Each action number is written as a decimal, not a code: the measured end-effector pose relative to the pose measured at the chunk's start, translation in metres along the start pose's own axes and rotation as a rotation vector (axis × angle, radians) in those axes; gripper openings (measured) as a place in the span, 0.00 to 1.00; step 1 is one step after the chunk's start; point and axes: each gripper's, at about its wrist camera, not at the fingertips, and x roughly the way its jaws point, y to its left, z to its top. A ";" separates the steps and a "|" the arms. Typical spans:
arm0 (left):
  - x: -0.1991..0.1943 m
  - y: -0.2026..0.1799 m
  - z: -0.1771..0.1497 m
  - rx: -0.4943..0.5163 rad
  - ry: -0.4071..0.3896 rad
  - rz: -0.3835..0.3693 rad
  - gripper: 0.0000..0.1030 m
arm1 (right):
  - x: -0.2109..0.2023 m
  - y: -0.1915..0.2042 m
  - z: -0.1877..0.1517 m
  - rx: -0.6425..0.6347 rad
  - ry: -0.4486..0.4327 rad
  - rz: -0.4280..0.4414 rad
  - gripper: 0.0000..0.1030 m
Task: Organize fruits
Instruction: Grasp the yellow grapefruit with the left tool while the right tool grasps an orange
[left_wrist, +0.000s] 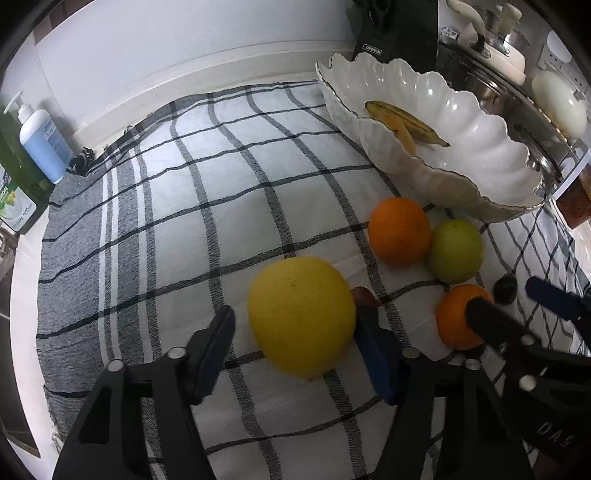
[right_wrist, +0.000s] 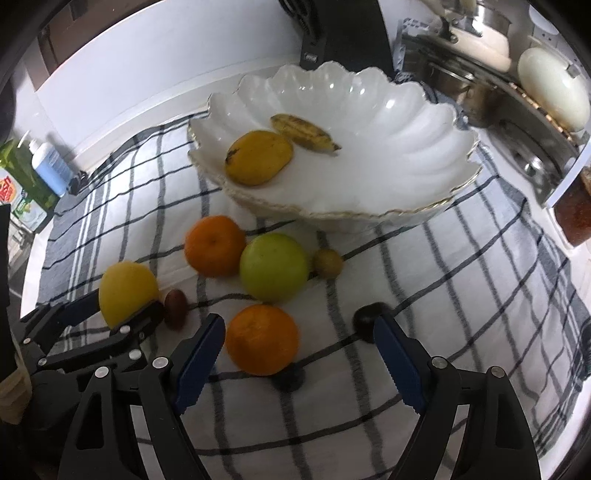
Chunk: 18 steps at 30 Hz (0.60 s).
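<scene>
White wall (left_wrist: 184, 33); checked cloth (left_wrist: 177, 206); steel pots (right_wrist: 476, 22).

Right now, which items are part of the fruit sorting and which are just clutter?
Task items:
white bowl holding mango and banana
lemon
two oranges
green apple
left gripper, right gripper

Clutter:
soap bottle
knife block
pots

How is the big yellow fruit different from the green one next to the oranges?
The yellow fruit is plain yellow and looks larger; the green fruit is pale green and looks smaller. The yellow fruit sits between the open fingers of the left gripper; the green fruit has no gripper around it and touches an orange. Both are roundish and lie on the checked cloth, outside the white bowl.
</scene>
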 end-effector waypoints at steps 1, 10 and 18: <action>0.000 0.001 -0.001 -0.005 0.002 -0.008 0.55 | 0.002 0.001 -0.001 -0.002 0.011 0.005 0.81; -0.001 0.001 -0.004 0.008 -0.004 -0.023 0.53 | 0.014 0.007 -0.004 -0.002 0.045 0.048 0.66; -0.003 -0.001 -0.007 0.006 -0.002 -0.006 0.52 | 0.020 0.018 -0.006 -0.030 0.077 0.095 0.44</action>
